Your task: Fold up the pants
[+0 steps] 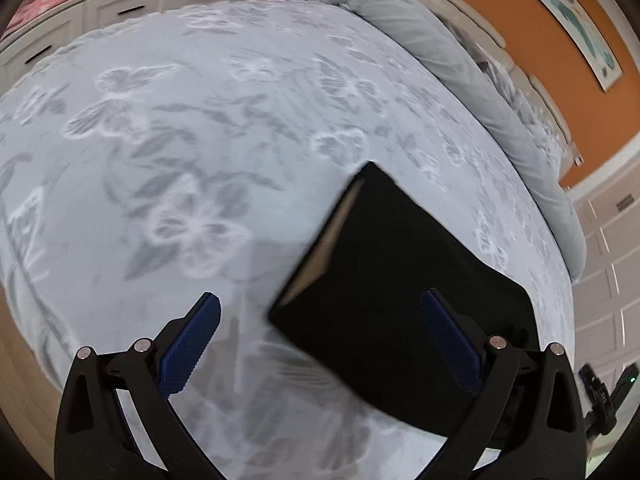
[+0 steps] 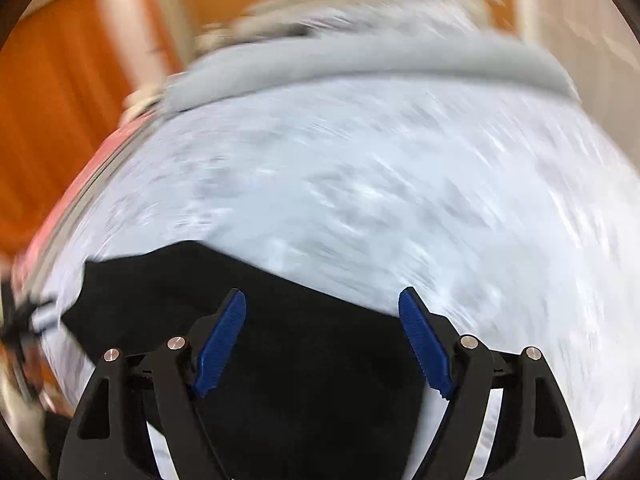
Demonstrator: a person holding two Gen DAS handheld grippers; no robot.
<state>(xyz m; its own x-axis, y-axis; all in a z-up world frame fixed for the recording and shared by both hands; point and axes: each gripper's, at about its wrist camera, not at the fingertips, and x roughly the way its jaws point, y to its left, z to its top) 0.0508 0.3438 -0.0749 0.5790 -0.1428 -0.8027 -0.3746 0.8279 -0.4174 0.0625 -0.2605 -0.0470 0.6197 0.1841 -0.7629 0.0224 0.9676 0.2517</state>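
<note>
The black pants (image 1: pixel 384 280) lie folded into a compact rectangle on the pale blue floral bedspread (image 1: pixel 200 120). My left gripper (image 1: pixel 320 308) is open and empty, held above the near left corner of the pants. In the right wrist view, which is motion-blurred, the pants (image 2: pixel 300 360) fill the lower middle. My right gripper (image 2: pixel 322 304) is open and empty, held above them. Whether either gripper touches the cloth cannot be told.
Grey pillows (image 1: pixel 460 72) and a rolled grey cover (image 2: pixel 360 60) lie at the bed's head. Orange walls (image 1: pixel 500 8), a framed picture (image 1: pixel 568 20) and white drawers (image 1: pixel 120 4) surround the bed. A dark tripod (image 1: pixel 604 396) stands at the lower right.
</note>
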